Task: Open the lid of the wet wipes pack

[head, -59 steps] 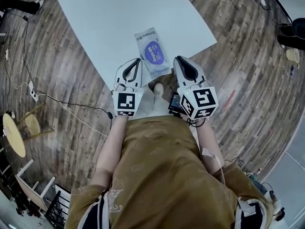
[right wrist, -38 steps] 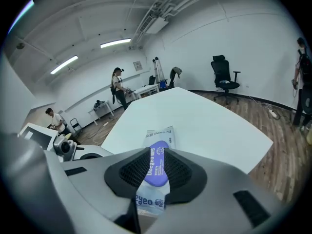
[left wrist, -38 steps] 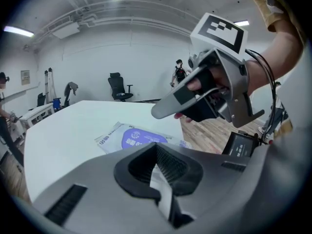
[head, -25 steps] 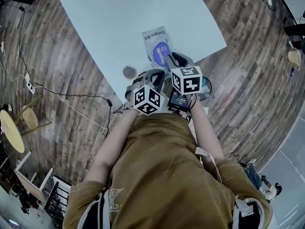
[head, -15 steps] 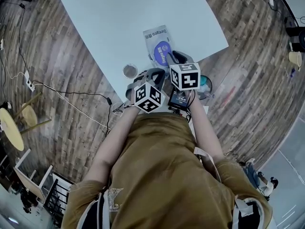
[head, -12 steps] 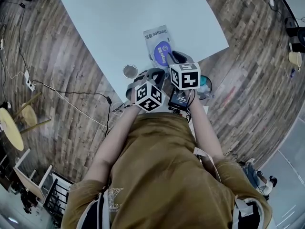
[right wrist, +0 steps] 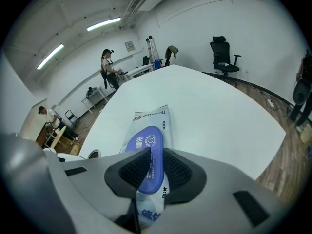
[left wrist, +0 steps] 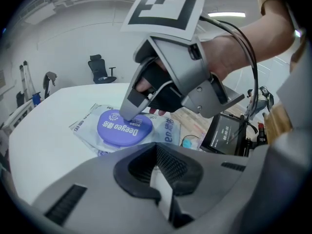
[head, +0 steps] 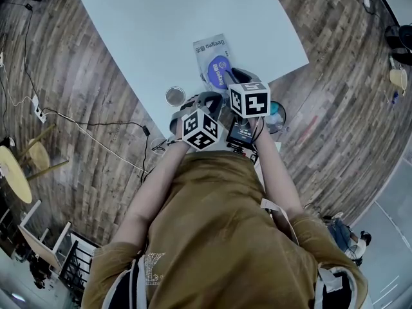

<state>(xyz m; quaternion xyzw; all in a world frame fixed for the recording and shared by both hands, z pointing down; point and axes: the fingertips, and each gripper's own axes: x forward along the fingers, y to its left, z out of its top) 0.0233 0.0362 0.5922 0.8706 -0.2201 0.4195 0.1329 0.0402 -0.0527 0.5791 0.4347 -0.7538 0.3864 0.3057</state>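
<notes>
The white wet wipes pack (head: 209, 47) lies flat near the front edge of the white table (head: 161, 18), its round purple lid (head: 217, 66) facing up. My right gripper (head: 230, 77) reaches over the pack's near half. In the right gripper view its pads sit on either side of the lid (right wrist: 146, 145), shut on its near edge. My left gripper (head: 207, 99) is just left of it at the pack's near end. In the left gripper view a white strip of the pack shows pinched between the left gripper's (left wrist: 157, 172) pads, with the lid (left wrist: 119, 129) beyond.
A small round tin (head: 175, 96) and a teal round thing (head: 277, 114) lie on the wooden floor below the table edge. A small screen (head: 243, 134) hangs under my right gripper. Office chairs and people stand far beyond the table.
Since the earliest frame both grippers have moved in together onto the pack's near end. Over the last second nothing has visibly shifted.
</notes>
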